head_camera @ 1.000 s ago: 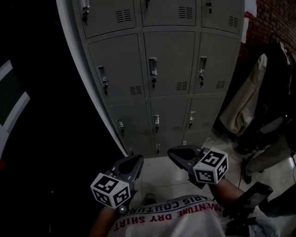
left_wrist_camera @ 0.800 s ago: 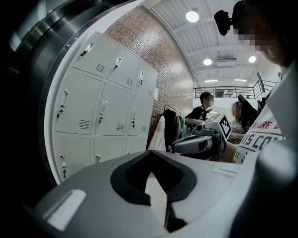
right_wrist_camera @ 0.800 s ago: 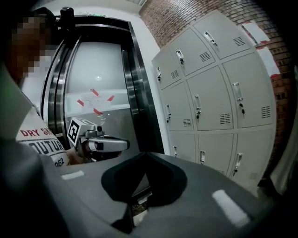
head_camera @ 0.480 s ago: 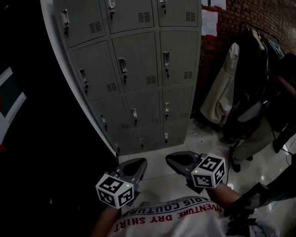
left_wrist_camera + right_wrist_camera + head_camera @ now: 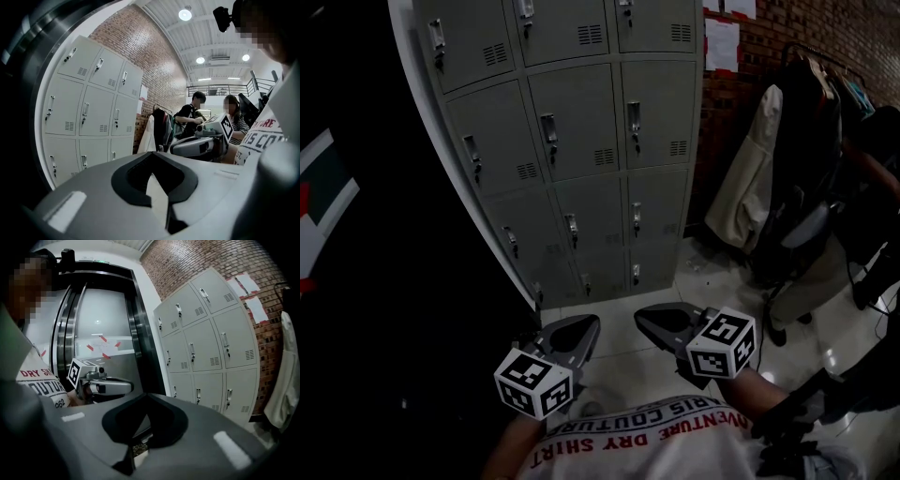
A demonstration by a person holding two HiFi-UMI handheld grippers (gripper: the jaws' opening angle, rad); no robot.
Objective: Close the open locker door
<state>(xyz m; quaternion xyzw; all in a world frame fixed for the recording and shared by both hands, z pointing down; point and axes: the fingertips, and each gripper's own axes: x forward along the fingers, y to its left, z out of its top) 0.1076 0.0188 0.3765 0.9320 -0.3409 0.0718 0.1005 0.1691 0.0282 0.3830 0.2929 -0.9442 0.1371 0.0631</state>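
Inventory, as I see it through the rig:

1. Locker bank point(image 5: 572, 141): grey steel, three columns in the head view. It stands on the pale tiled floor point(image 5: 623, 352), with a brick wall point(image 5: 741, 103) just beside its right edge. Each door carries a latch and a small vent. Every door I see lies flush with the front, so I cannot tell which is the open locker door
2. Left gripper point(image 5: 589, 324): held low over the floor near the foot of the bank, well apart from any door. Its fingers point(image 5: 93, 192) are pressed together at the tips with nothing between them, and only a sliver of floor shows through the dark-lined eye. Its marker cube point(image 5: 532, 382) is nearest me
3. Right gripper point(image 5: 643, 318): just beside the left one, at the same height. Its fingers point(image 5: 211, 427) are likewise closed on nothing. Its marker cube point(image 5: 722, 342) is angled up
4. White papers point(image 5: 724, 45): stuck on the brick wall
5. Pale coat point(image 5: 750, 192): hanging with darker clothes right of the bank
6. Metal-framed door point(image 5: 93, 324): left of the bank in the right gripper view
7. Two people point(image 5: 192, 115): in the background of the left gripper view
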